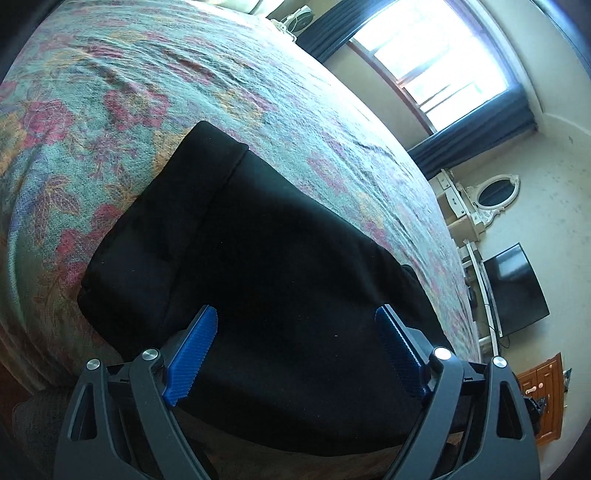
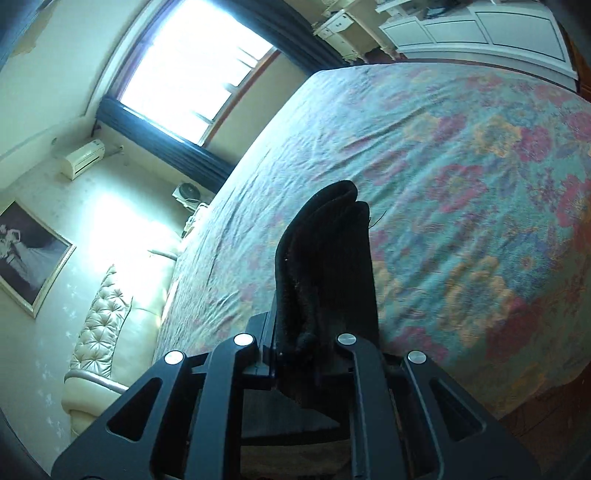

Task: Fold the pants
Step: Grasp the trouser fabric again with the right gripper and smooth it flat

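Note:
Black pants [image 1: 258, 251] lie folded on the flowered bedspread [image 1: 147, 92], reaching to the near edge of the bed. My left gripper [image 1: 297, 325] hovers just over their near end, its blue pads [image 1: 192, 354] spread wide with only flat cloth showing between them and nothing gripped. In the right wrist view my right gripper [image 2: 327, 236] is shut on a bunched fold of the black pants [image 2: 325, 258], which stands up between the jaws and hides the pads. That fold is lifted above the bedspread [image 2: 443, 166].
A bright window with dark curtains [image 1: 443, 62] is beyond the bed. A dark TV [image 1: 513, 288] and white shelves stand at the right wall. A cream tufted headboard [image 2: 99, 325] and a framed picture [image 2: 29, 254] are at the left; white cabinets [image 2: 480, 29] lie behind the bed.

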Motion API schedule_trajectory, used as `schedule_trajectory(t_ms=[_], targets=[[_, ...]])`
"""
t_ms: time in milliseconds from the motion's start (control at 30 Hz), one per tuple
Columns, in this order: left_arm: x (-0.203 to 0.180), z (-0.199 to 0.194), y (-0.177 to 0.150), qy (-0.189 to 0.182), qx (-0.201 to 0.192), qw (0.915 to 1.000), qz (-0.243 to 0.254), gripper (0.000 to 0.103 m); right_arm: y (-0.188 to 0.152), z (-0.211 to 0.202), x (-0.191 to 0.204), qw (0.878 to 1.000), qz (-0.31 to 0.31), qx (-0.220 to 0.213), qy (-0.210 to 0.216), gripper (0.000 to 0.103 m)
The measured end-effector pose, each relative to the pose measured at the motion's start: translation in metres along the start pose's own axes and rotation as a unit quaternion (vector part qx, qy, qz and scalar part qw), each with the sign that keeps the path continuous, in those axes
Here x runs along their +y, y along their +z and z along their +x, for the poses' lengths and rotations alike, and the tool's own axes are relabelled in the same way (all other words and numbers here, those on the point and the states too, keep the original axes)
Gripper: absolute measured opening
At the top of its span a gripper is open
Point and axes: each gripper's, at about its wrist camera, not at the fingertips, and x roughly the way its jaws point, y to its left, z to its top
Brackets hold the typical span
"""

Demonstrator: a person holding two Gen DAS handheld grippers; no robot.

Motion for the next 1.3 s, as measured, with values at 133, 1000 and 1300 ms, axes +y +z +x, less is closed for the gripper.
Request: schedule_trajectory(t_ms=[133, 1000, 1300], targets=[[-0.007, 0.002, -0.003, 0.008, 0.008, 0.9992, 0.038, 0.088, -0.007, 0.016, 0.057, 0.998, -0.044, 0.014, 0.032, 0.012], [0.008, 0.0, -0.006, -0.061, 0.0, 0.9981, -0.007, 0.089, -0.214, 0.231, 0.198, 0.93, -0.266, 0.248, -0.044, 0.012], [0.015, -0.002, -0.005, -0.065, -0.001, 0.9978, -0.011, 0.089, -0.246, 0.245, 0.204, 0.908, -0.322, 0.251, -0.091, 0.015]])
